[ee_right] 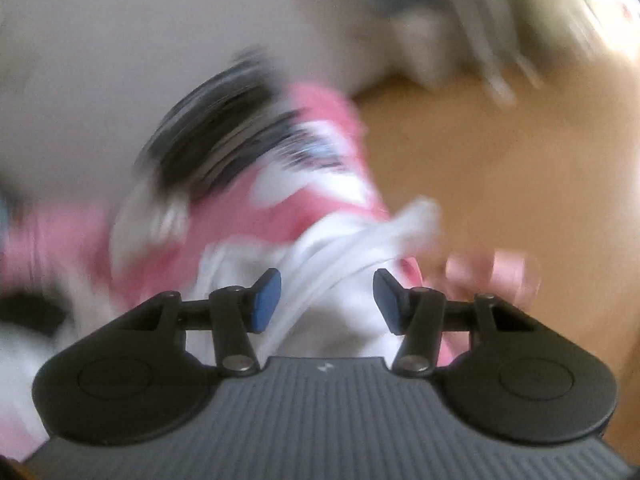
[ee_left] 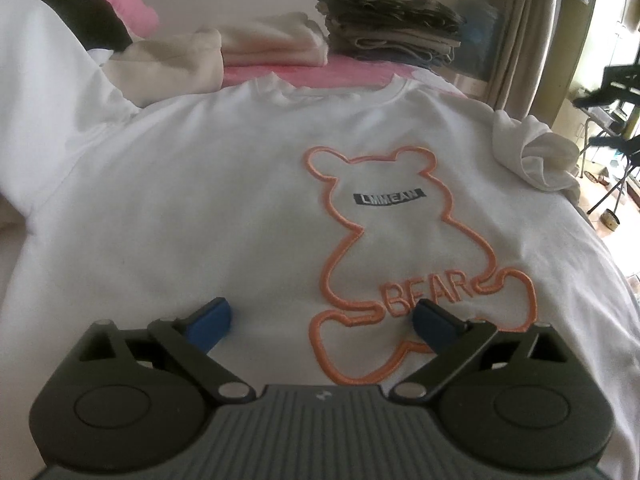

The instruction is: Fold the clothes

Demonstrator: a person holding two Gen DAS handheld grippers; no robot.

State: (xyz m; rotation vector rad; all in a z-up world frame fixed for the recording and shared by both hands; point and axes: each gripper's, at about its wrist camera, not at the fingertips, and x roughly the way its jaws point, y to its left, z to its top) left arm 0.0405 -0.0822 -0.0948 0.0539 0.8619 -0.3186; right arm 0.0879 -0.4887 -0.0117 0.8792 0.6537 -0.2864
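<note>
**White bear sweatshirt laid flat, both grippers open**

**Garment.** The white sweatshirt [ee_left: 200, 184] lies front side up on the pink bed cover [ee_left: 320, 74]. The ribbed collar [ee_left: 336, 90] points away from the left wrist camera. An orange embroidered bear outline [ee_left: 400, 264] fills the right half of the chest, with a small dark label [ee_left: 386, 199] inside it and the word BEAR across its lower part. One sleeve [ee_left: 536, 156] is bunched in a heap at the right shoulder, near the edge of the bed.

**Left gripper.** The left gripper [ee_left: 322, 322] hovers over the lower front of the sweatshirt. Its blue pads [ee_left: 210, 322] stand wide apart. Nothing is between them, and they grip nothing.

**Right gripper.** The right wrist view is heavily motion-blurred. The right gripper [ee_right: 326, 302] has its blue pads [ee_right: 266, 300] about half open. A bunched fold of white fabric [ee_right: 332, 280] shows in the gap between them, but neither pad presses on it. Contact cannot be confirmed through the blur. Beyond the pads are pink bedding and a dark striped item [ee_right: 216, 136], too smeared to identify. Wooden floor [ee_right: 500, 160] lies to the right.

**Surroundings.** At the far side of the bed stand folded cream garments [ee_left: 272, 40] and a stack of folded plaid clothes [ee_left: 388, 20]. A black-and-white garment [ee_left: 64, 8] lies at upper left. A curtain [ee_left: 536, 28] hangs at right.
</note>
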